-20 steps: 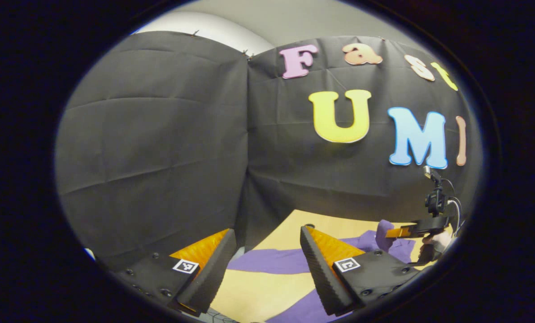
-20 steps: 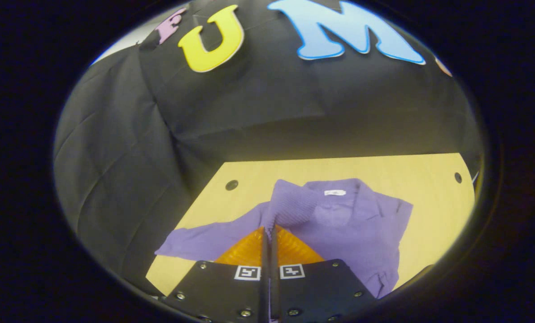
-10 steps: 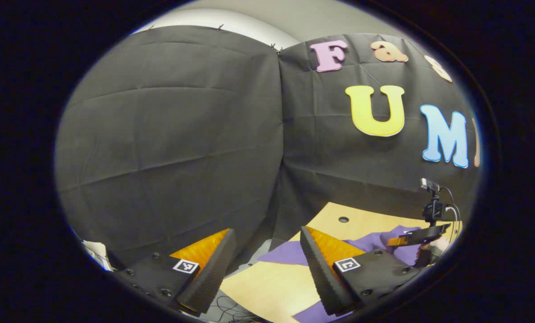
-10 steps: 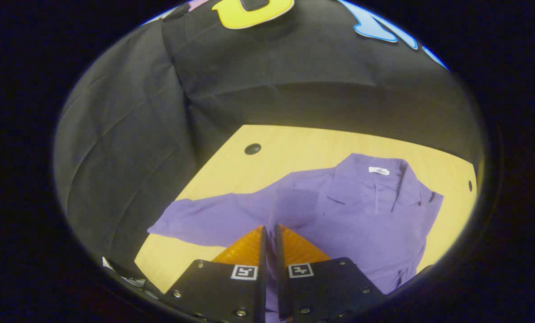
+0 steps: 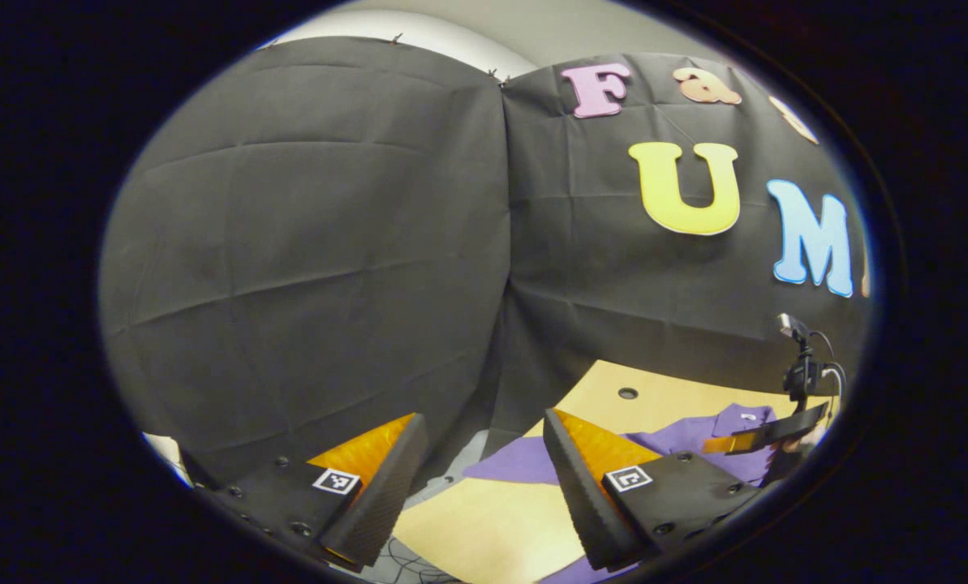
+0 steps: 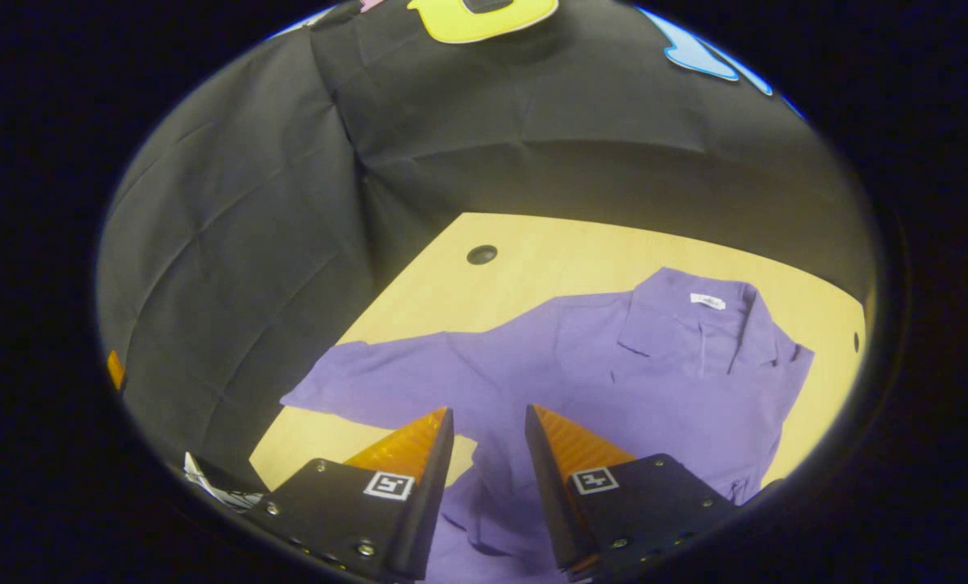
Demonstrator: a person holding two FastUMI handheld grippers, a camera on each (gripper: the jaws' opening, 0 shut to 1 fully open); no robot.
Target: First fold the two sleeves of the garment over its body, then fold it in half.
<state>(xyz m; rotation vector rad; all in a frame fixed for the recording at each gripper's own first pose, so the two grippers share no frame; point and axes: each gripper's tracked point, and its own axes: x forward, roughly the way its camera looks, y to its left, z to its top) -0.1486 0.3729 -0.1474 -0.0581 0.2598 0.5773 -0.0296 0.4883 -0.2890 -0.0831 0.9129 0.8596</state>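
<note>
In the left gripper view, the left tongs (image 5: pixel 479 454) stand wide apart with nothing between the two fingers; through the gap shows the black cloth wall (image 5: pixel 313 243) and, lower down, the near corner of the pale wooden surface (image 5: pixel 492 527). Just beyond the right-hand finger a purple sleeve (image 5: pixel 509 465) of the garment (image 5: pixel 694 434) lies flat on that surface, its end reaching toward the surface's edge. Farther off to the right of these tongs, past a dark round hole (image 5: pixel 627 393) in the wood, the garment's collar end is visible, and the right tongs (image 5: pixel 723 444) hover over it, seen side-on; whether their fingers are parted cannot be told from here.

In the right gripper view, the right tongs (image 6: pixel 488 426) are parted by a clear gap and hold nothing. The purple garment (image 6: pixel 654 373) lies spread on the wooden surface (image 6: pixel 548 251) directly ahead of and beneath them, collar (image 6: pixel 699 320) and white neck tag (image 6: pixel 707 301) ahead to the right. One sleeve (image 6: pixel 378 381) stretches out to the left of the tongs, lying straight on the wood and not folded over the body. The cloth between the fingers lies flat, apart from both. A round hole (image 6: pixel 482 255) sits ahead of the tongs near the surface's far left corner, and the black wall rises behind.
</note>
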